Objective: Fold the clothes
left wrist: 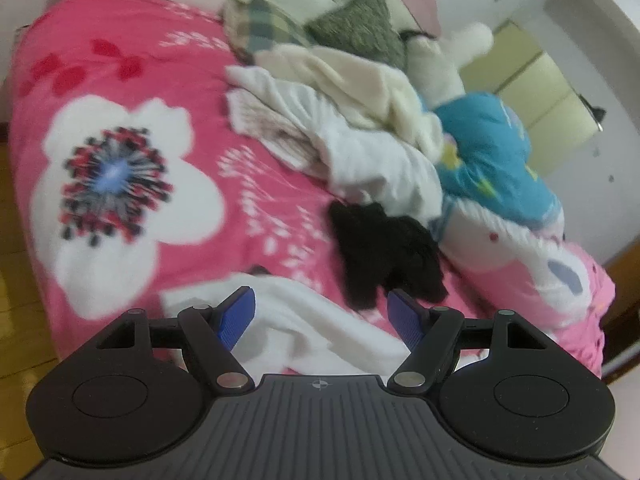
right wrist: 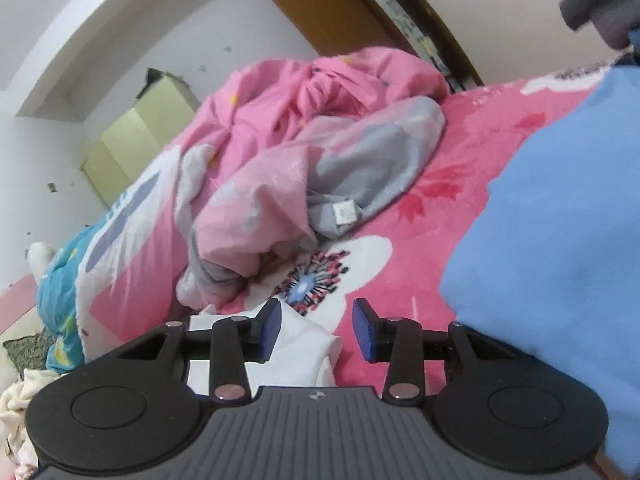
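White garment [left wrist: 304,328] under tools, black cloth [left wrist: 384,256] beside, pink quilt [right wrist: 304,120]

Home bedroom: we note a bed under a pink floral blanket [left wrist: 132,80], pillows [left wrist: 360,28], a plush toy [left wrist: 476,128], a rumpled duvet [right wrist: 280,140] and a wooden door [right wrist: 340,12].

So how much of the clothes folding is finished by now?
Nothing looks folded yet. In hand: the open left gripper and right gripper hover empty above a crumpled white garment. Left: the black garment and the pale heap of clothes lie unfolded.
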Tool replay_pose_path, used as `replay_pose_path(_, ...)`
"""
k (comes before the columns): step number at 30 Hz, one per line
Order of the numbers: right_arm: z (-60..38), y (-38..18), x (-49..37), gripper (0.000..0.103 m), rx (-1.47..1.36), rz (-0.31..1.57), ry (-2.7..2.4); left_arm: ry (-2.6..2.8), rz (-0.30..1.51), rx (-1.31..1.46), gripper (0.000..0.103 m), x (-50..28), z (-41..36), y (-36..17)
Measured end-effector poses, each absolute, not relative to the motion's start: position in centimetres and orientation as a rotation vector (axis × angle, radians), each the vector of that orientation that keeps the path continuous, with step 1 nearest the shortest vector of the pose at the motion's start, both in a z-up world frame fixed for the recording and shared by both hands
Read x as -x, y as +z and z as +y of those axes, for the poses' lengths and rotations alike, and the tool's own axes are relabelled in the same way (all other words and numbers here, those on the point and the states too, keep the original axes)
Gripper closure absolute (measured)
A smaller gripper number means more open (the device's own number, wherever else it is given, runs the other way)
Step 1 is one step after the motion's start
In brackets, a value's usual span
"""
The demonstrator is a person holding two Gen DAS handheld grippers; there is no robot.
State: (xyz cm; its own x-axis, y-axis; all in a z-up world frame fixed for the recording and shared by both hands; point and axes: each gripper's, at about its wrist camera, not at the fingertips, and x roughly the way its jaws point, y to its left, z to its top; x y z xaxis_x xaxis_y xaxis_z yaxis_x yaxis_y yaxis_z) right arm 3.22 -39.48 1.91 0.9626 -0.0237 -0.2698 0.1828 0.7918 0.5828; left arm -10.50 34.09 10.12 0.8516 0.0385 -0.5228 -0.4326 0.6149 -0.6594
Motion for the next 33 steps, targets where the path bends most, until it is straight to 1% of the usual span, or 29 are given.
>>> replay_pose_path(5,-34.6,6.2,0.4,0.061,-0.433,0.199,-0.023,0.261,0.524,0.892,0.030,11.9,36.9,8.2)
replay_pose_path(10,-25.6,10.8,5.3,0.061,-0.277,0.187,0.249,0.174,0.565,0.901,0.029,11.7,38.8,6.2)
replay_pose_path(16,-15.8,12.6,10.0,0.060,-0.209,0.222,0.494,0.070,0.605,0.751,0.030,10.4,38.9,6.0)
replay_pose_path(19,-13.1,12.1,12.0,0.060,-0.170,0.258,0.512,0.018,0.596,0.709,0.035,10.0,38.9,5.9)
replay_pose_path(21,-12.1,11.5,12.8,0.060,-0.135,0.296,0.494,-0.005,0.603,0.678,0.050,9.6,38.8,5.8)
replay_pose_path(23,-11.8,11.0,13.5,0.060,-0.133,0.337,0.477,-0.006,0.615,0.634,0.050,9.4,38.6,5.6)
replay_pose_path(25,-12.1,10.4,14.1,0.060,-0.172,0.380,0.473,0.007,0.624,0.583,0.047,9.3,38.3,5.6)
replay_pose_path(26,-12.3,10.2,14.4,0.060,-0.196,0.398,0.475,0.021,0.618,0.550,0.039,9.4,38.3,5.7)
replay_pose_path(27,-12.4,10.0,14.6,0.060,-0.218,0.415,0.480,0.035,0.604,0.520,0.028,9.5,38.3,5.8)
replay_pose_path(31,-11.3,9.8,14.6,0.060,-0.249,0.462,0.529,0.018,0.589,0.412,0.023,9.4,38.0,6.4)
replay_pose_path(33,-10.1,9.7,14.8,0.060,-0.235,0.469,0.558,-0.010,0.615,0.362,0.024,8.8,37.8,6.2)
